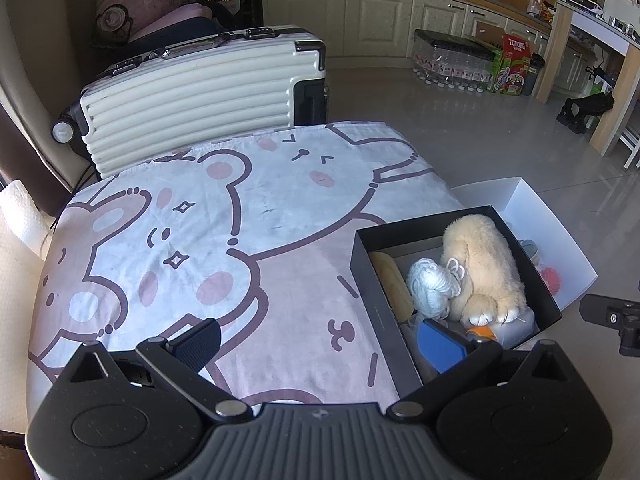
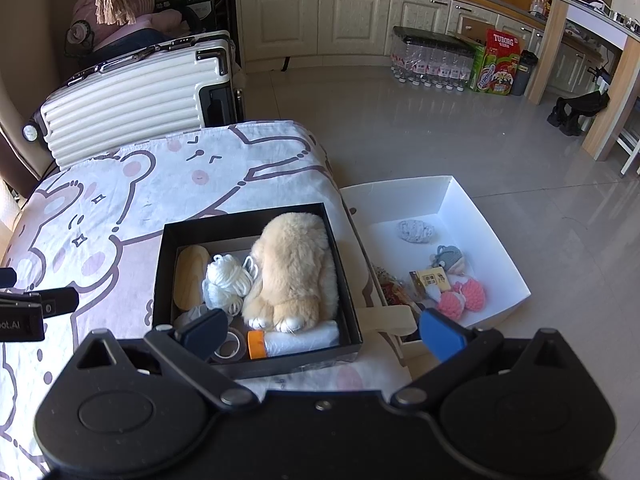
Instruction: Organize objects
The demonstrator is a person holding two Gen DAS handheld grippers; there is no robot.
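Note:
A black box [image 2: 158, 276] stands on the cartoon-print cloth [image 2: 100, 200] and holds a cream plush toy [image 2: 294, 270], a white yarn ball [image 2: 224, 278], a wooden oval piece [image 2: 191, 276], a tape roll [image 2: 230, 347] and a white bottle with an orange cap [image 2: 296, 342]. My right gripper [image 2: 320, 332] hovers open over the box's near edge, nothing between its fingers. In the left wrist view the same black box [image 1: 362, 276] and plush toy [image 1: 486, 264] sit to the right, and my left gripper [image 1: 320, 344] is open above the cloth [image 1: 200, 220].
A white open box [image 2: 480, 208] on the floor beside the table holds pink knitted pieces [image 2: 464, 294], a grey knitted toy [image 2: 448, 258] and a small card. A cream suitcase [image 1: 200, 96] stands behind the table. A paper towel roll [image 1: 16, 216] is at the left.

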